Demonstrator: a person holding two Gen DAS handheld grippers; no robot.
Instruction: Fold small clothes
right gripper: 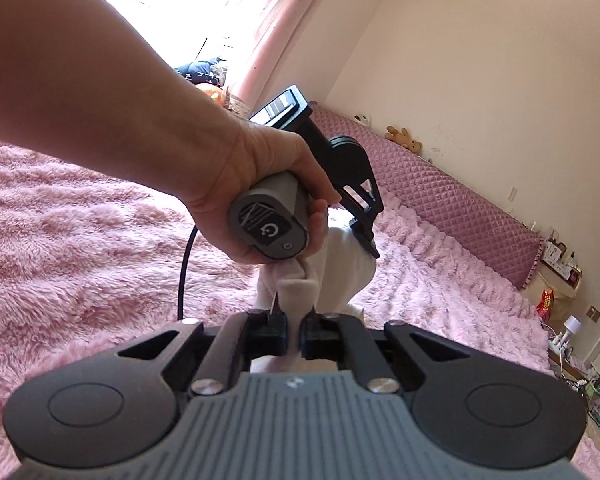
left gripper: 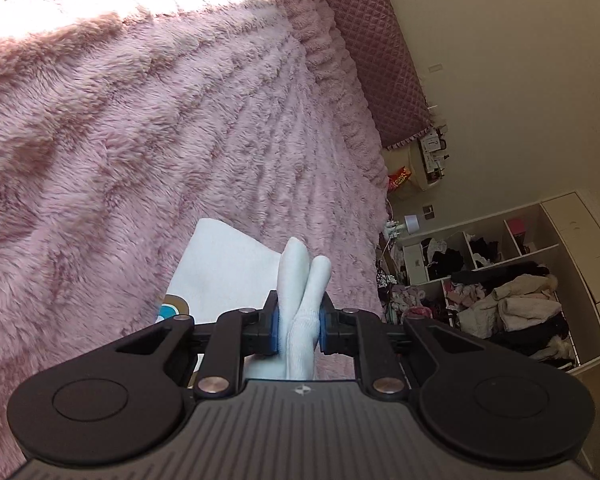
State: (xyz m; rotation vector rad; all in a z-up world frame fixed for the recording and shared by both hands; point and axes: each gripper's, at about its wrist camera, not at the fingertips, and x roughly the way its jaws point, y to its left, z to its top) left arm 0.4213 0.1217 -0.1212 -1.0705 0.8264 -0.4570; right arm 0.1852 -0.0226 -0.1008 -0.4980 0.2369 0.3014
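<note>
My left gripper (left gripper: pixel 299 326) is shut on a bunched fold of a small white garment (left gripper: pixel 304 280), which sticks up between the blue pads. More of the white garment, with a coloured print (left gripper: pixel 172 312), hangs below over the pink plush blanket (left gripper: pixel 140 140). My right gripper (right gripper: pixel 295 332) is shut on another edge of the same white garment (right gripper: pixel 340 268). In the right wrist view the person's hand holds the left gripper (right gripper: pixel 370 240) just ahead, clamped on the cloth's far side. The garment is held up between both grippers.
The fluffy pink blanket covers the bed (right gripper: pixel 80 220). A quilted purple bolster (right gripper: pixel 440 192) with small plush toys (right gripper: pixel 404 138) lines the wall. Open shelves stuffed with clothes (left gripper: pixel 500 288) stand past the bed's end. A black cable (right gripper: pixel 186 264) hangs from the left gripper.
</note>
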